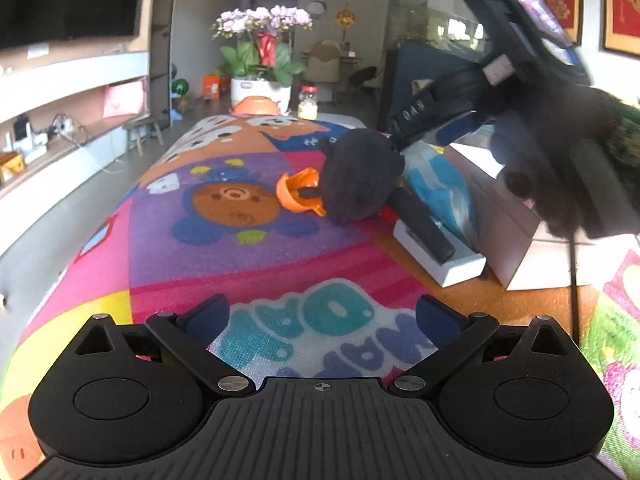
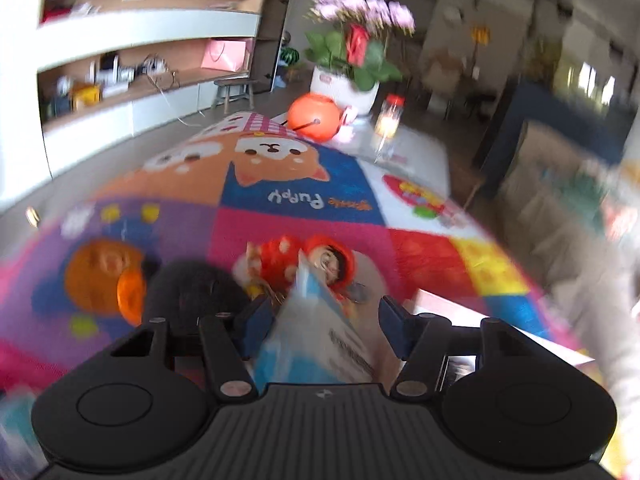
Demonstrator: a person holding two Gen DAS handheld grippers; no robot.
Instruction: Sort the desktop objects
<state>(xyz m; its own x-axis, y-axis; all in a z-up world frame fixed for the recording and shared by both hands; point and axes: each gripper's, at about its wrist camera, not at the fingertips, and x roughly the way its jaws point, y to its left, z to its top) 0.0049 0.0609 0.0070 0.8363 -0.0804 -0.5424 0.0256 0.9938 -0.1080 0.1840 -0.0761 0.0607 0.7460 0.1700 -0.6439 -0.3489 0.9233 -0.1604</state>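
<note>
My left gripper (image 1: pixel 322 314) is open and empty, low over the colourful cartoon mat (image 1: pixel 192 248). Ahead of it a black plush toy (image 1: pixel 360 176) lies on the mat beside an orange plastic piece (image 1: pixel 298 194). My right gripper (image 2: pixel 320 320) is open, its fingers on either side of a blue-and-white packet (image 2: pixel 316 336) without closing on it. The same packet (image 1: pixel 440 196) leans in a white box (image 1: pixel 444 256) in the left wrist view. A red doll (image 2: pixel 316 260) lies just beyond the packet, with the black plush (image 2: pixel 192 292) and the orange piece (image 2: pixel 130 296) to its left.
A larger white box (image 1: pixel 512 240) stands right of the small one. At the table's far end are an orange pot (image 2: pixel 314 118), a jar (image 2: pixel 388 120) and a potted orchid (image 1: pixel 260 48). The right wrist view is motion-blurred.
</note>
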